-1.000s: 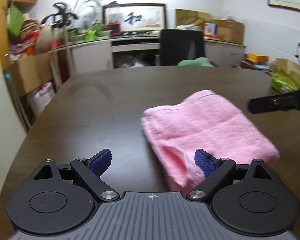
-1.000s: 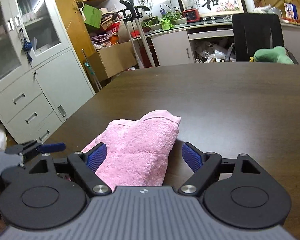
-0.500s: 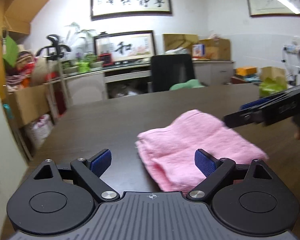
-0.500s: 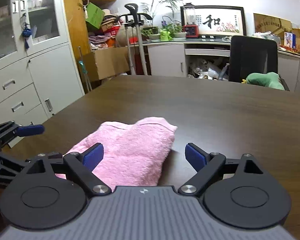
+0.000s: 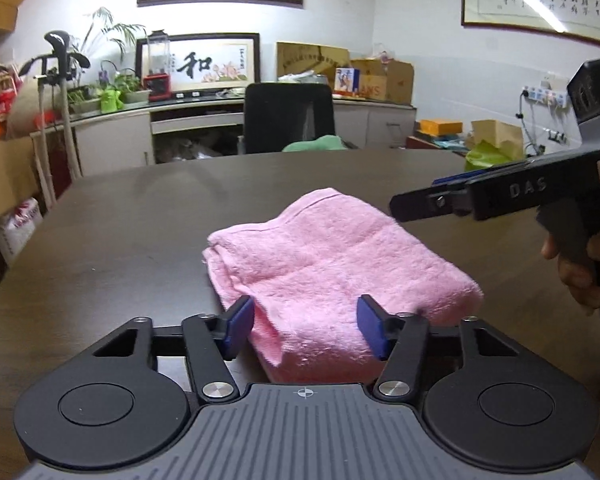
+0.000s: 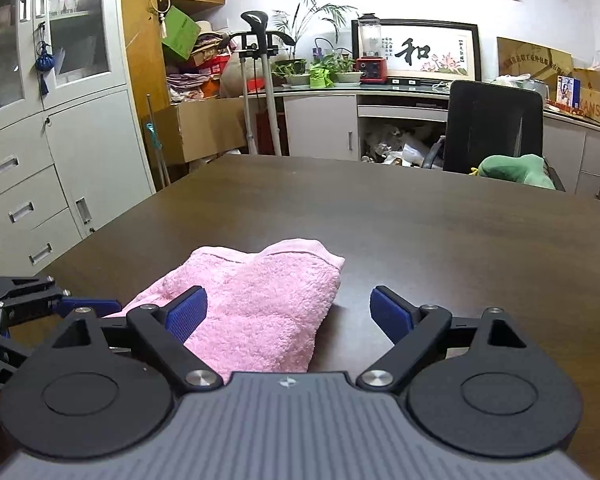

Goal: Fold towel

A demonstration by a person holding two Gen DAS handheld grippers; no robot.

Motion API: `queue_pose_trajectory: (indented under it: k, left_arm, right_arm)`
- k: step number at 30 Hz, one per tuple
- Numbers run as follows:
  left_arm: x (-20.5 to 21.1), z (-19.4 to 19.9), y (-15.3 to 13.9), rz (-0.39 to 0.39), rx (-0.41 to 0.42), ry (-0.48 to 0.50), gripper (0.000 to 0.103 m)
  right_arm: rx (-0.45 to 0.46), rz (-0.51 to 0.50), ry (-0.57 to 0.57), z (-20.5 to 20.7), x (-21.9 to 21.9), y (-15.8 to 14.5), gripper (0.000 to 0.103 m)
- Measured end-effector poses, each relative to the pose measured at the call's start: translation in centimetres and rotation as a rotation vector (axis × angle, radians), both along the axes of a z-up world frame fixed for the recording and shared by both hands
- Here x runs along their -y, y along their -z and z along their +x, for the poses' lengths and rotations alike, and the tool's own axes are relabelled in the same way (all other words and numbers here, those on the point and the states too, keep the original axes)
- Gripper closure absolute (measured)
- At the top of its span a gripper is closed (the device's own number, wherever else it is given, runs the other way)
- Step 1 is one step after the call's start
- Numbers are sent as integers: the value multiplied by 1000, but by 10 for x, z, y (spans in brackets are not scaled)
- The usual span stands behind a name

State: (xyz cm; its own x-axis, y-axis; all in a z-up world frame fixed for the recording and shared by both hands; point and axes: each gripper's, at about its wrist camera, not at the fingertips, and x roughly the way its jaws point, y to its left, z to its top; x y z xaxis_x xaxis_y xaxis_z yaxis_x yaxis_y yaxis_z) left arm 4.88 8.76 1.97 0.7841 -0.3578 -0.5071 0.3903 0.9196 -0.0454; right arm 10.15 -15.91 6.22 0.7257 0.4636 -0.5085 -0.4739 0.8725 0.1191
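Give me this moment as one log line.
towel: folded, on table | left tool: closing around towel edge | right tool: open

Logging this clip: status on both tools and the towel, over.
Left tool jaws just closing around near edge of folded pink terry towel, not clamped. Right tool open, holding nothing. Dark wooden table, nothing blocking.

Black office chair point(image 6: 496, 126) behind dark wooden table point(image 6: 420, 220), grey cabinet point(image 6: 40, 140) nearby.

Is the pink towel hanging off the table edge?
No, the pink towel lies wholly on the dark table, with tabletop visible around it.
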Motion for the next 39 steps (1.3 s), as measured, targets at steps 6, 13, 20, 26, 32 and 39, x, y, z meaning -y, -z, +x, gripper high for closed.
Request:
queue_pose_trajectory:
  k: [6, 13, 20, 26, 32, 39]
  left_arm:
    - [-4, 4, 1, -28, -51, -23, 65]
    - [-15, 9, 0, -92, -133, -61, 69]
    - [0, 2, 2, 10, -71, -78, 100]
    - [-5, -4, -6, -7, -28, -122, 101]
    - [-13, -22, -15, -58, 43, -238, 101]
    - [-12, -21, -9, -30, 7, -333, 101]
  right_arm:
    - [8, -14, -10, -1, -2, 0, 12]
    - [3, -26, -13, 0, -3, 2, 11]
    - [14, -29, -2, 0, -3, 2, 11]
    - [17, -43, 7, 0, -4, 4, 11]
    - [31, -50, 22, -2, -4, 4, 11]
    - [90, -102, -44, -11, -21, 13, 11]
